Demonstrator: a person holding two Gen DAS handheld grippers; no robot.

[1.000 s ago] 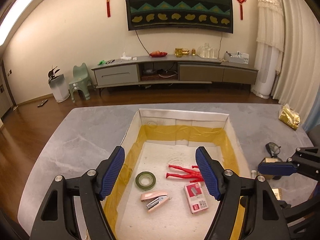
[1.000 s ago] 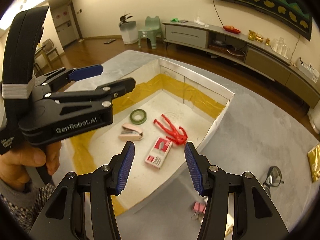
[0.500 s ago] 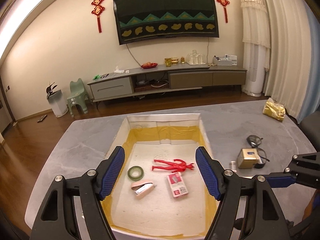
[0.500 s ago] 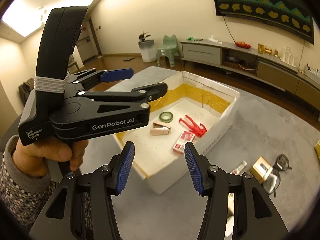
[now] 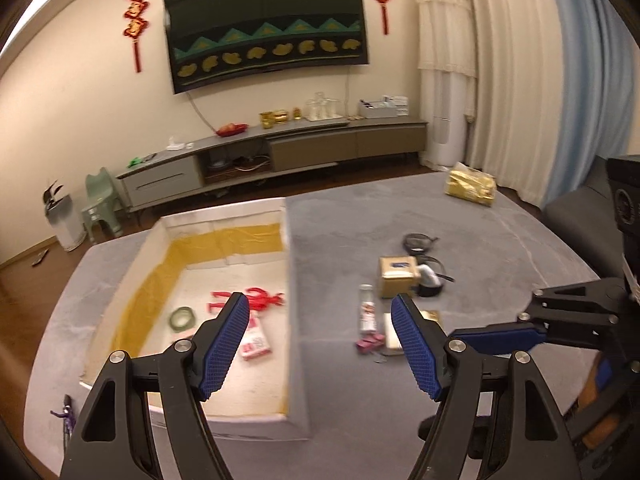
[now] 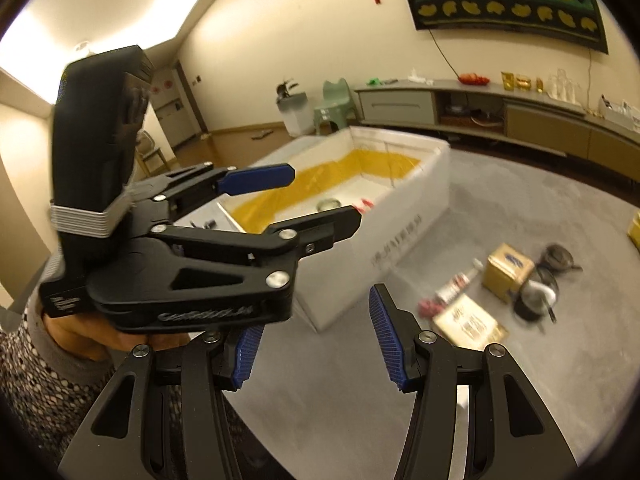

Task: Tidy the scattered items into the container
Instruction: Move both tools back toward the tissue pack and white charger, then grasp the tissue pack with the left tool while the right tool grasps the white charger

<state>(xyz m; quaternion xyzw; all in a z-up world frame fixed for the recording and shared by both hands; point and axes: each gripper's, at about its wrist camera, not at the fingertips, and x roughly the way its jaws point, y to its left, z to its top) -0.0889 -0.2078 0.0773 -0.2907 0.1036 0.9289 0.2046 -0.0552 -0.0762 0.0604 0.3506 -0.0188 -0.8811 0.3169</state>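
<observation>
The white box (image 5: pixel 224 216) lined with yellow tape stands on the grey table. It holds a red figure (image 5: pixel 260 300), a green tape roll (image 5: pixel 182 317) and a red-and-white staple box (image 5: pixel 256 344). To its right on the table lie a small tube (image 5: pixel 367 312), a pink clip (image 5: pixel 370 342), a tan box (image 5: pixel 397 276), a flat card box (image 6: pixel 468 322) and glasses (image 5: pixel 418 242). My left gripper (image 5: pixel 319 308) hovers open and holds nothing, over the box's right wall. My right gripper (image 6: pixel 316 340) is open and holds nothing, short of the clip (image 6: pixel 428 306). A hand (image 6: pixel 80 332) holds the left gripper (image 6: pixel 316 200).
A gold packet (image 5: pixel 470 188) lies at the table's far right corner. A round black-and-white item (image 5: pixel 430 280) sits against the tan box. A purple thing (image 5: pixel 66 420) lies at the table's near left edge. A dark chair (image 5: pixel 580 216) stands beyond the right edge.
Both grippers have pulled back from over the box and swung right. The loose items on the table beside the box are now in front of them. Both stay open.
</observation>
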